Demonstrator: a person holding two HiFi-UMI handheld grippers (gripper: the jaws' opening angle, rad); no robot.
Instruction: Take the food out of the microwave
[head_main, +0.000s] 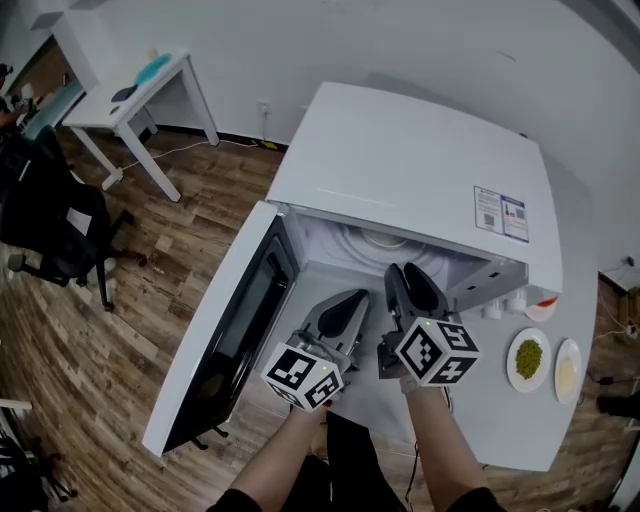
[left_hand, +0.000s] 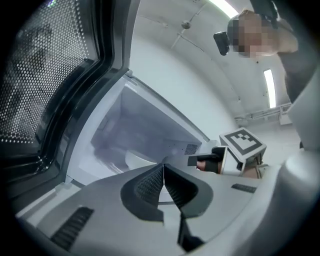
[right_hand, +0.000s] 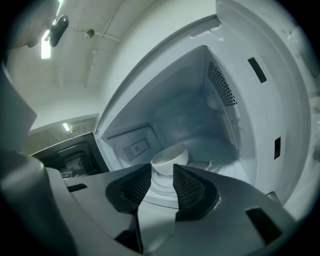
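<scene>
Food presumably lay in the small white round bowl (right_hand: 170, 156), deep inside the open white microwave (head_main: 420, 165). Our right gripper (right_hand: 161, 175) stood with jaws apart, short of it; our left gripper (left_hand: 163, 169) was closed, empty. We needed to straddle the rim squarely, then clamp gently.

In the right gripper view, the lower part of the small white round bowl (right_hand: 170, 156) inside the white box-shaped microwave (right_hand: 260, 100) is hidden behind the right gripper's (right_hand: 162, 167) dark ribbed pads (right_hand: 136, 186), and its rim conceals whatever it holds. In the head view the microwave's flat top covers most of the cavity, and the print on its small rectangular label (head_main: 501, 213) is too small to read. The person's bare forearms (head_main: 285, 470) are cut off by that view's bottom edge.
</scene>
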